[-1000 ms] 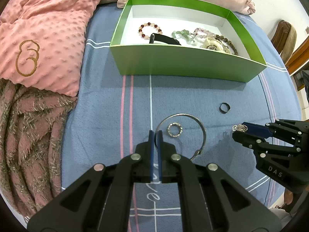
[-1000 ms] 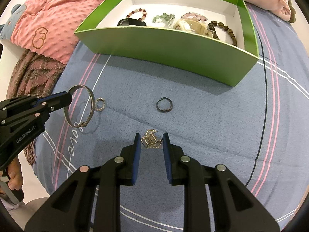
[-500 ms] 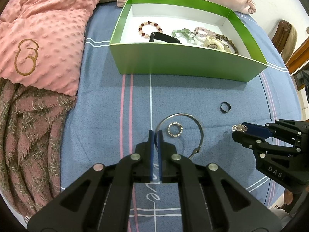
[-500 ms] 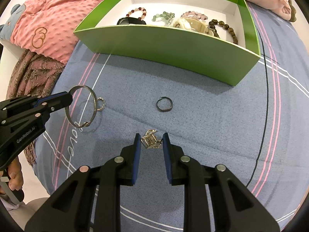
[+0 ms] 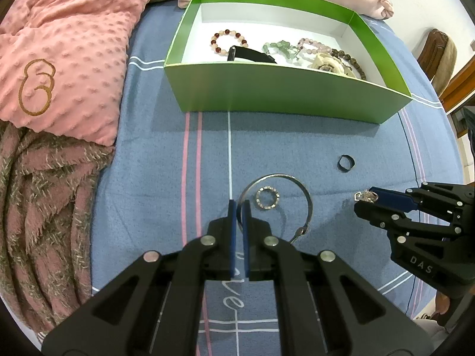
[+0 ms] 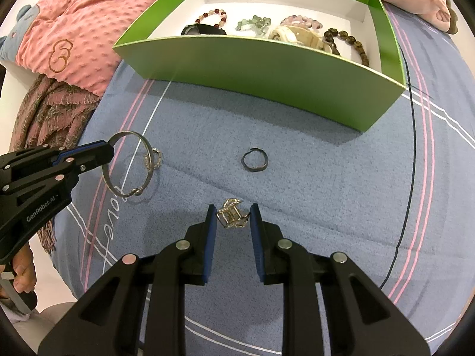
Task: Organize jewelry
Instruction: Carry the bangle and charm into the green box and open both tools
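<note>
Left gripper (image 5: 239, 207), pinched on the silver bangle (image 6: 130, 164), should lift it level toward the green box (image 6: 267, 68); right gripper (image 6: 232, 218), narrowly parted, brackets the silver charm (image 6: 232, 218) and must close squarely.

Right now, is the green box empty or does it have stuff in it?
It has stuff in it. The green box holds beaded bracelets and a black band, but there is white floor showing too, so it is not full.

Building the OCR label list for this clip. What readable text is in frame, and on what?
"GenRobot.AI -": side of the left tongs.
"DAS": body of the right tongs; looks cut off.
"ove": script woven into the blue bedspread, first letter hidden.
Gold looped emblem on the pink blanket: no letters.
</note>
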Demonstrator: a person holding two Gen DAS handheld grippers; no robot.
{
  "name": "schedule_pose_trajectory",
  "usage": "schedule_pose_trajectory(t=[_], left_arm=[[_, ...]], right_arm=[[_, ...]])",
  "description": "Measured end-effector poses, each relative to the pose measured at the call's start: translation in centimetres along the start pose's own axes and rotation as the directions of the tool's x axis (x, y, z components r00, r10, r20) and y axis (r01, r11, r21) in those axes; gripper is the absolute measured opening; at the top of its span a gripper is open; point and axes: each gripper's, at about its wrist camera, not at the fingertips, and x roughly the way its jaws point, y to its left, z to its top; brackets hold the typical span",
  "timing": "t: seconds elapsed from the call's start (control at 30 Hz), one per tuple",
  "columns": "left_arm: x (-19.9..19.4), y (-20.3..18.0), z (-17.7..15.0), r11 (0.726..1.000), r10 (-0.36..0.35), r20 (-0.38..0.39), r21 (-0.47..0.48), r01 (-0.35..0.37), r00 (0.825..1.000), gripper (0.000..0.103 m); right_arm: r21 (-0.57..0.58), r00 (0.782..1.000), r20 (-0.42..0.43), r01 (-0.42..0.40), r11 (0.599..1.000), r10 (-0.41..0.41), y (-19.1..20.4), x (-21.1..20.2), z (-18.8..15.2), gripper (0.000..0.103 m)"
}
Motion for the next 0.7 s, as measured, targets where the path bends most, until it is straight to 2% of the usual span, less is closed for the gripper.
schedule_pose_trajectory(t=[0.27, 0.47, 0.6, 0.7], left_arm=[[-0.6, -0.1, 0.6, 1.0, 0.001, 0.018, 0.019, -0.001, 1.0, 0.004], [-3.3, -0.3, 3.9, 0.999, -0.014, 0.099, 0.033, 0.011, 0.995, 0.004], [-4.7, -0.8, 6.9, 0.999, -0.015, 0.157, 0.049, 0.007, 0.988, 0.004], [-4.6, -1.3, 8.7, 0.998, -0.014, 0.175, 0.057, 0.004, 0.985, 0.004]], right_arm=[[-0.004, 1.0, 0.015, -0.005, 1.0, 0.005, -0.2, -0.5, 0.2, 0.023], [0.01, 0.993, 0.121, -0.014, 1.0, 0.013, -1.3, -4.7, 2.8, 0.023], [0.03, 0.979, 0.202, 0.013, 0.999, -0.019, -2.8, -7.5, 5.7, 0.023], [0.047, 0.972, 0.231, 0.025, 0.999, -0.036, -4.0, -8.3, 7.4, 0.023]])
